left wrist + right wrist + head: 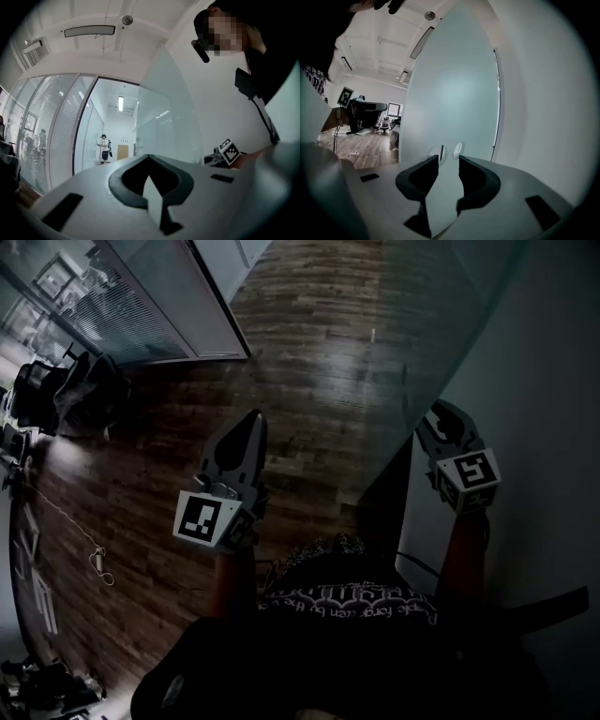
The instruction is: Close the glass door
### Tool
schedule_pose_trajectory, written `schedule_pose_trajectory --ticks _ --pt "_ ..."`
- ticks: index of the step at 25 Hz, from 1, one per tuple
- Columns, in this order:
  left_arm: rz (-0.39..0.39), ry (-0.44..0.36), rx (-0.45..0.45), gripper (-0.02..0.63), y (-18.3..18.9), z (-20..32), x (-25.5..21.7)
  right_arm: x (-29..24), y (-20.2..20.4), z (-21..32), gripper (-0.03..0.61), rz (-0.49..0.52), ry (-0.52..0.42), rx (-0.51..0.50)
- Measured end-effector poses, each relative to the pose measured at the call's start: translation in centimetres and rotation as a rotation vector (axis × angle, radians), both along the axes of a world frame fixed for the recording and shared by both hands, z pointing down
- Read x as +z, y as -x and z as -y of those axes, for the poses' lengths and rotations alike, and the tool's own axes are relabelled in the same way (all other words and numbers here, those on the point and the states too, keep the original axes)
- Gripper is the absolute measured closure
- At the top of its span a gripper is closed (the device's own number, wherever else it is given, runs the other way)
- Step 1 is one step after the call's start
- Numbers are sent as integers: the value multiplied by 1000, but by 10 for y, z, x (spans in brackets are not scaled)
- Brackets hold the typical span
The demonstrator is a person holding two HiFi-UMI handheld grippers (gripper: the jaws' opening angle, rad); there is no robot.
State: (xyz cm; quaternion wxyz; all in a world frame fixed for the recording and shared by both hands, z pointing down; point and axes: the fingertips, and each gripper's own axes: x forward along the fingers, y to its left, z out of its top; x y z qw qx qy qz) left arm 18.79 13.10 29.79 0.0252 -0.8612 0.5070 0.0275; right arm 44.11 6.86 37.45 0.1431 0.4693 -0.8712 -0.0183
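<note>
Grey two-jaw right gripper (448,159): jaws wide apart, clamped on nothing, aimed square at the tall frosted pale-green glass door (454,93), tips just short of 2 round metal fittings (458,149) low on the pane. Contact with the glass: impossible to judge. Grey two-jaw left gripper (149,158): jaws closed tip to tip, nothing between, held out over the floor, well apart from the door.

Underfoot, dark brown wooden plank floor (309,352), glossy with reflections. To the left, a glass partition with slatted blinds (141,306), a heap of dark bags (66,395) and a thin white cable (98,563) on the boards. Overhead, a long strip lamp (89,31) on a white ceiling; far down a bright corridor, a standing person (103,147).

Door upright beside the plain white wall (534,117), long axis vertical, broad face toward the right gripper, free edge at the left of the right gripper view, dark vertical edge line at the right next to the wall.
</note>
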Motion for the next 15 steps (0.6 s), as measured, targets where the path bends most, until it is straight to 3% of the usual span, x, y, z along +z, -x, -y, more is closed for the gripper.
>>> schedule_pose_trajectory --ticks 15 --pt "33 -18 -109 612 24 -1 -11 -1 70 11 454 -23 -8 -235"
